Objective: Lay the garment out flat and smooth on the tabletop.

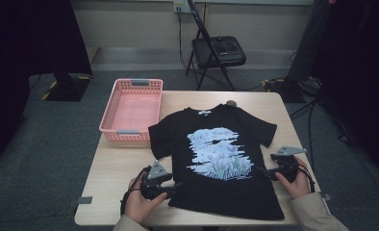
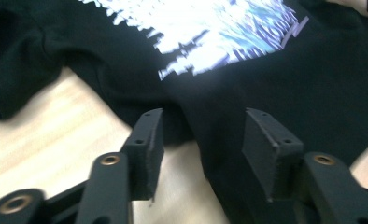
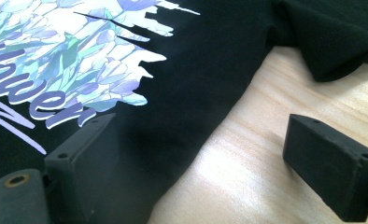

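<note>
A black T-shirt (image 1: 216,159) lay spread flat, print side up, over the middle and near part of the desk (image 1: 110,168), its collar toward the far edge and its hem reaching almost to the near edge. A pale blue and white flower print (image 1: 220,154) covered its chest. The left gripper (image 1: 170,185), held in the person's left hand (image 1: 139,202), sat low at the shirt's left side seam near the near-left part of the desk. In the left gripper view its fingers (image 2: 147,149) stood apart, with the shirt's side edge running between them and bare wood under the gap; they did not press on the cloth. The right gripper (image 1: 262,169), held in the right hand (image 1: 296,180), lay at the shirt's right side seam toward the right edge of the desk. In the right gripper view its fingers (image 3: 334,168) were spread wide, one over the black cloth beside the print and the other over bare wood, the shirt's edge passing between them without being pinched. A pink basket (image 1: 132,108) rested at the far-left corner of the desk, just beside the shirt's left sleeve. A folding chair (image 1: 216,50) stood on the floor beyond the far edge.
</note>
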Tool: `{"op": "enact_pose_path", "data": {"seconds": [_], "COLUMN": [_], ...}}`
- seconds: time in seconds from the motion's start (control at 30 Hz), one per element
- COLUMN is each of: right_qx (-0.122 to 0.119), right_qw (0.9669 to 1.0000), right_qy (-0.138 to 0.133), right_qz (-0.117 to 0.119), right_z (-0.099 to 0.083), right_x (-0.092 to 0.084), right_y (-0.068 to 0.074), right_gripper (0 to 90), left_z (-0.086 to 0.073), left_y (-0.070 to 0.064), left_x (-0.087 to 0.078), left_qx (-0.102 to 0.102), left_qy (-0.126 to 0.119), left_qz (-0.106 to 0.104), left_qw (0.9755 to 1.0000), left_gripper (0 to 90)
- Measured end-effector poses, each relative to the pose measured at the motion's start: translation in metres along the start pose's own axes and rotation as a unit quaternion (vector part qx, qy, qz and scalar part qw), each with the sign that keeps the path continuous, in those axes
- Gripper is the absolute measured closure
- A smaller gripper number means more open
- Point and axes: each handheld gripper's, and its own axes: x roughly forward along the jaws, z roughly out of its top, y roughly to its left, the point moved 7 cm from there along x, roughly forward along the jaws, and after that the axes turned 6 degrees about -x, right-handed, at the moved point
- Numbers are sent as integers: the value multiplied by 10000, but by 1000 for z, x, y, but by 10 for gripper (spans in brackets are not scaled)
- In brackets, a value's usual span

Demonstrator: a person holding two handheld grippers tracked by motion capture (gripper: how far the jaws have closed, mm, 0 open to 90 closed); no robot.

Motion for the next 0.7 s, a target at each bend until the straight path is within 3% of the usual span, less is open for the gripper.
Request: {"op": "enact_pose_path", "data": {"seconds": [0.2,0.7], "right_qx": [2,-1], "right_qw": [10000,10000], "right_qy": [1,2], "right_qz": [2,1], "right_z": [0,0], "right_x": [0,0], "right_y": [0,0], "right_gripper": [100,100], "left_z": [-7,-35], "left_y": [3,-22], "left_x": [12,-12], "left_qx": [-27,37], "left_qy": [471,697], "left_qz": [-10,-326], "left_qw": [9989,9970], "left_gripper": [848,849]}}
